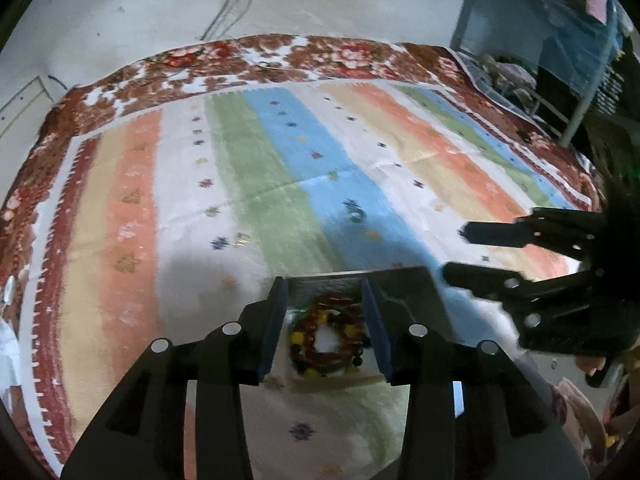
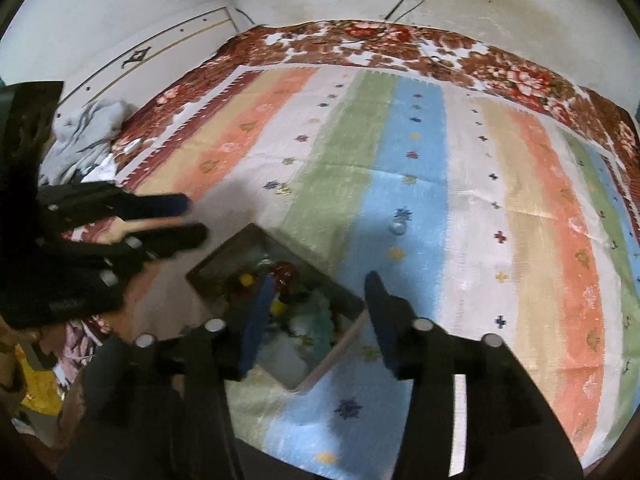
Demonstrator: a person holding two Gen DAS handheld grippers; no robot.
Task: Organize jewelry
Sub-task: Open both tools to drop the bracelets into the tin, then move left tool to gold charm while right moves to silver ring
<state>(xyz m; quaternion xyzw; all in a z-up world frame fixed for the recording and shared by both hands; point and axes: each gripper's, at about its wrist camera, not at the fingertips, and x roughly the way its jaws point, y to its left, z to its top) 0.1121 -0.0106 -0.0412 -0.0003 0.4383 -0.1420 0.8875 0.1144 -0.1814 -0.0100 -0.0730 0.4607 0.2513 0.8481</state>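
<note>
A shallow open box [image 1: 404, 280] lies on the striped cloth and holds a red and yellow beaded bracelet [image 1: 330, 336]. My left gripper [image 1: 325, 304] is open above the box, its jaws on either side of the bracelet, not touching it. In the right wrist view the box [image 2: 344, 344] holds the beads [image 2: 286, 272] and other pale pieces. My right gripper [image 2: 318, 284] is open over the box's right rim and empty. A small silver ring [image 2: 398, 227] lies on the blue stripe beyond the box; it also shows in the left wrist view [image 1: 357, 213]. A small gold piece [image 2: 283, 189] lies on the white stripe.
The striped cloth [image 1: 248, 184] covers a bed with a red floral blanket [image 1: 280, 56] at the far edge. A white wall with cables stands behind. Crumpled grey cloth [image 2: 84, 128] lies at the left. A blue metal rack [image 1: 560, 60] stands at the right.
</note>
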